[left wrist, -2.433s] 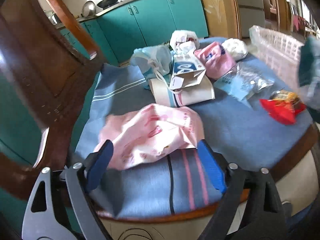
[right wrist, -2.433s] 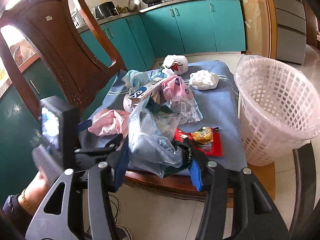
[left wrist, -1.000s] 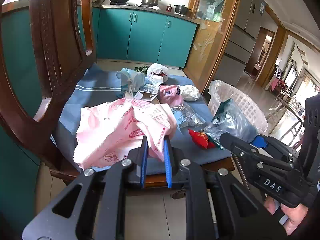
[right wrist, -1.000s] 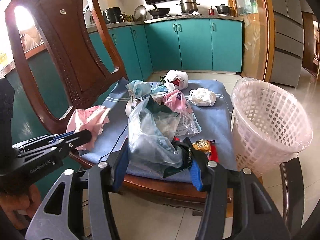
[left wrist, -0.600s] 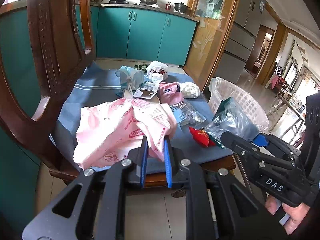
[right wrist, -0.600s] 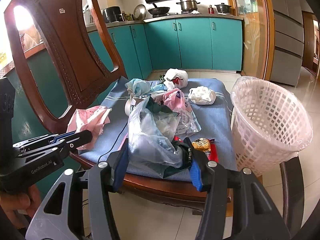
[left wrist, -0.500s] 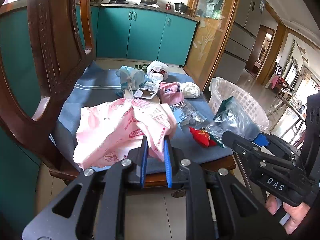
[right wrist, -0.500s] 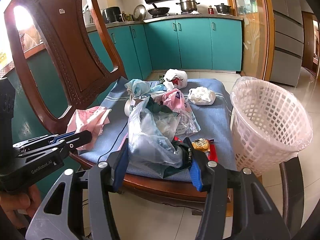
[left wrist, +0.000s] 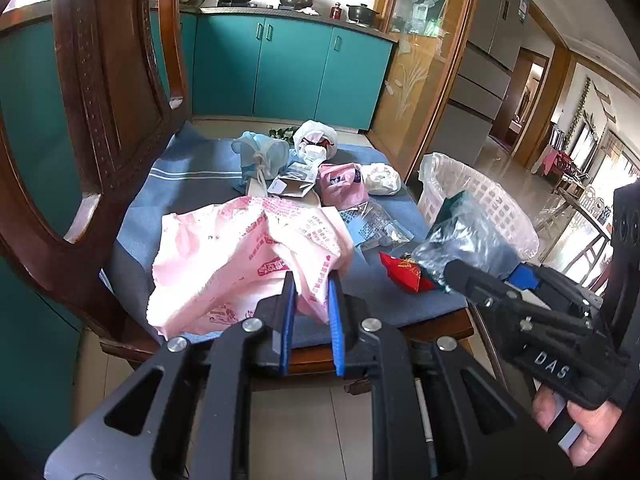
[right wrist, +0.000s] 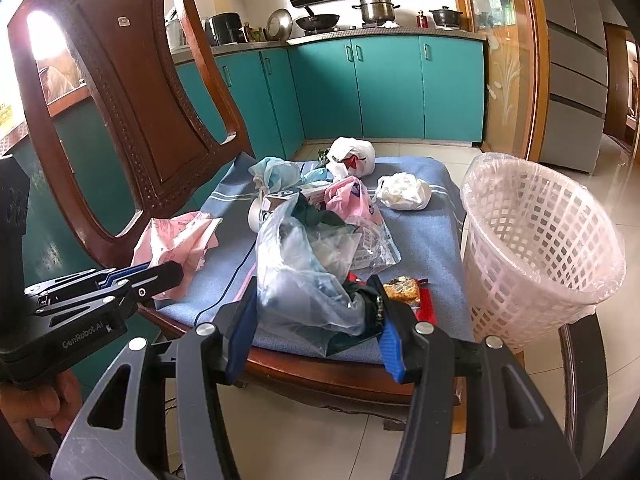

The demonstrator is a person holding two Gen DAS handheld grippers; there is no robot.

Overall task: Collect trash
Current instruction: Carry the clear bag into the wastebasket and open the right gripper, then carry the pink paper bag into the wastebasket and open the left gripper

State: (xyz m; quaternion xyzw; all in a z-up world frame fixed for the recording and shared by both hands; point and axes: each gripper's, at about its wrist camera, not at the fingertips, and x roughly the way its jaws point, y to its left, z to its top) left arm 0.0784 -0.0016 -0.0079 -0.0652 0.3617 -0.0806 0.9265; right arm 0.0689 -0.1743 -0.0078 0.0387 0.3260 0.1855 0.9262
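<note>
Pink plastic bag [left wrist: 248, 256] hangs pinched in the left gripper [left wrist: 312, 312], low centre of frame, above the chair seat's [left wrist: 192, 184] front edge. The right gripper [right wrist: 316, 332] clamps a clear bag [right wrist: 304, 276]; the white basket [right wrist: 540, 248] stands open at right, beside the seat.

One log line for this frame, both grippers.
left gripper: shut on pink bag | right gripper: shut on clear bag | basket: beside chair, nothing dropped yet
</note>
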